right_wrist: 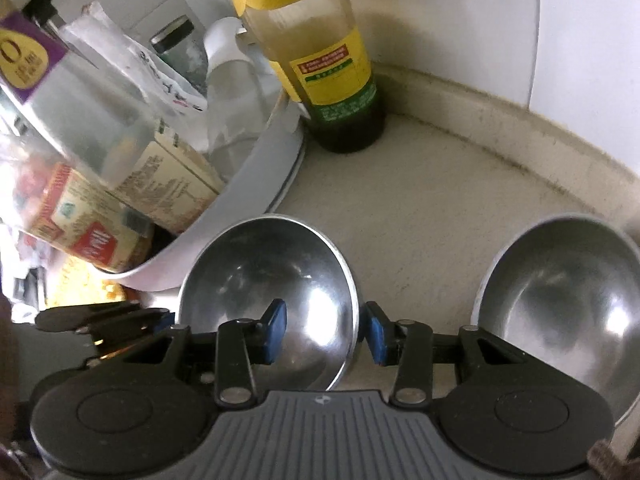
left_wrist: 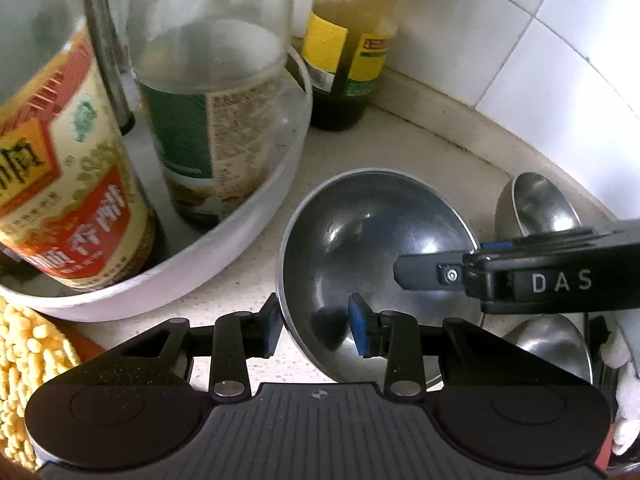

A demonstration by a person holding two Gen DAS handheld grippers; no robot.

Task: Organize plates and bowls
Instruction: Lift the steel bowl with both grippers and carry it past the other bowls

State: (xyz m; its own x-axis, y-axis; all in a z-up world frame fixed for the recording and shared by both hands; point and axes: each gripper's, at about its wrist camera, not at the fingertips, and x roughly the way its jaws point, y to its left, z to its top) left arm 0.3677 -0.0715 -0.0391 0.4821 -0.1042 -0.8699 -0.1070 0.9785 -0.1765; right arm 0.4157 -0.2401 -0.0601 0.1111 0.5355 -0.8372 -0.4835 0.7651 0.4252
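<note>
Rim on 2 sides is what matters here: the steel bowl [left_wrist: 368, 220] sits on the countertop [right_wrist: 420, 208] near its back corner by the tiled wall, between the white basin [left_wrist: 224, 260] full of bottles and a second steel bowl [right_wrist: 560, 292], and each gripper straddles an opposite edge of it. The left gripper [left_wrist: 314, 330] has 1 blue pad outside the bowl's left rim and the other inside, drawn in narrow and, by my reading, pinching the wall. The right gripper [right_wrist: 326, 332] mirrors this on the right rim, its outer pad just beside the metal. Its jaws are also narrow, but I cannot tell whether they actually press. Both point steeply down into the bowl. With no hand nearer than the other, the next move likely needs a level lift by both, then a carry to the right toward the second bowl for nesting. A weak right-side grip could let the bowl tip.
</note>
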